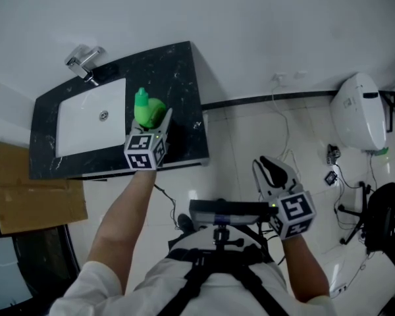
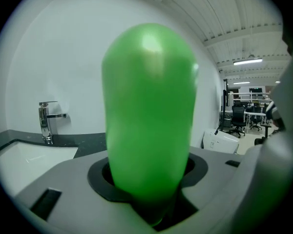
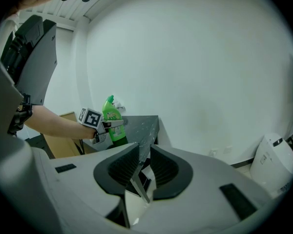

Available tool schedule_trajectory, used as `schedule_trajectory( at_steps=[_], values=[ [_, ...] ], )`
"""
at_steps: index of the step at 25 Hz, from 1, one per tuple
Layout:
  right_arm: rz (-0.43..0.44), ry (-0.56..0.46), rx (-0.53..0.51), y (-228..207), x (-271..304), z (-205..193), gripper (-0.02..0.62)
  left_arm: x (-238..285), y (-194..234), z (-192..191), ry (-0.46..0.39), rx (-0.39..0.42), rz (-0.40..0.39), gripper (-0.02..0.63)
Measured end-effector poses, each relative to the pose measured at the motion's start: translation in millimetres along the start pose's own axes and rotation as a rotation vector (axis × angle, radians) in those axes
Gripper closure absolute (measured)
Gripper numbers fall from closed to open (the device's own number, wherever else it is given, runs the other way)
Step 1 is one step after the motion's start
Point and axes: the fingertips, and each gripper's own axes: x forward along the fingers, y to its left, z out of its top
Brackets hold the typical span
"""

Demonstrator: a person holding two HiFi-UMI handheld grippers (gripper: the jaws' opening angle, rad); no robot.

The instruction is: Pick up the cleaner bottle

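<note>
Sink set in the left part of the counter, tap behind the sink; cleaner bottle on the counter just right of the sink, between the jaws of the left gripper; cardboard left of the counter; right gripper well apart, over the floor

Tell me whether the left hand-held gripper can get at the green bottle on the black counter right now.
Probably yes. The green bottle already stands upright between the open jaws of the left hand-held gripper, on the black counter beside the sink. Nothing else sits in the way.
</note>
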Motion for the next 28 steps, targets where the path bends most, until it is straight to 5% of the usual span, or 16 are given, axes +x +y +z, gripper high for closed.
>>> schedule_trajectory(
  at_steps=[2,28],
  values=[
    [0.002,0.003,0.0,1,0,0,0.529,0,3,0,-0.003,-0.007,0.013,0.42],
    [-0.025,0.045,-0.048,-3,-2,-11,0.529,9,1,-30,0.017,-0.008,0.003,0.414]
  ],
)
